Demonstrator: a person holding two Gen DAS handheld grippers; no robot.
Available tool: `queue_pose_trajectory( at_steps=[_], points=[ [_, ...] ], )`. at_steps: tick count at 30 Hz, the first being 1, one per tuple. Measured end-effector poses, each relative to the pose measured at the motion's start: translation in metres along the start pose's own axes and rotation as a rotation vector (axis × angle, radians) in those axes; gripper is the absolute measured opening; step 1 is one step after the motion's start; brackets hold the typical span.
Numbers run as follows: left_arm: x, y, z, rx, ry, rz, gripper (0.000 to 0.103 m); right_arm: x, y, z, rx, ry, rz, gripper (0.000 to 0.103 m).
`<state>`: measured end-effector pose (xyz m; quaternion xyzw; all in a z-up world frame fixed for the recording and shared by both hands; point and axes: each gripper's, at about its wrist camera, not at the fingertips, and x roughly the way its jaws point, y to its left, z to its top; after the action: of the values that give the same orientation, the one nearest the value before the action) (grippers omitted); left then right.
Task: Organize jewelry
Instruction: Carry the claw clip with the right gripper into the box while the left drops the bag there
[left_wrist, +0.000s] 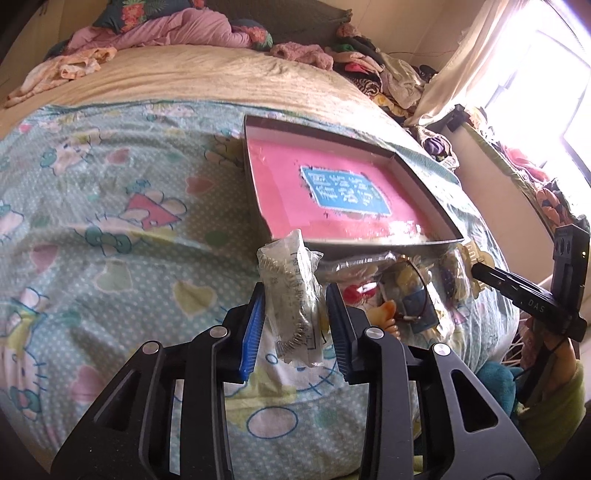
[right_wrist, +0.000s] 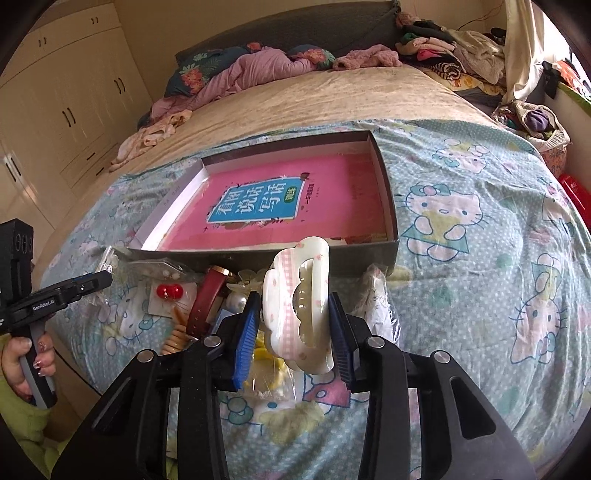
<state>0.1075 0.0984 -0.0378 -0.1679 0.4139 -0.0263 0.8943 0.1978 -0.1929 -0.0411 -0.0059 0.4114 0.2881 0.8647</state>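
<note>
My right gripper (right_wrist: 293, 326) pinches the white hair claw (right_wrist: 299, 302), my left gripper (left_wrist: 295, 325) a bagged chain (left_wrist: 293, 295). The box (right_wrist: 384, 206) lies just ahead of both; I'd carry each over its near wall before letting go

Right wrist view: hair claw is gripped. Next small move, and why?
Probably carry the hair claw forward over the box's near wall and release it. The right gripper is shut on it, held above the jewelry pile, and the open box lies just beyond, holding only a pink book, with room beside it.
</note>
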Motion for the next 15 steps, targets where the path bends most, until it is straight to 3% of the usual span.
queue_pose_trajectory(
  at_steps=[15],
  points=[
    [0.014,-0.016,0.049,0.034,-0.06,0.001,0.025,-0.004,0.009,0.056,-0.002,-0.106,-0.005,0.035]
  ],
)
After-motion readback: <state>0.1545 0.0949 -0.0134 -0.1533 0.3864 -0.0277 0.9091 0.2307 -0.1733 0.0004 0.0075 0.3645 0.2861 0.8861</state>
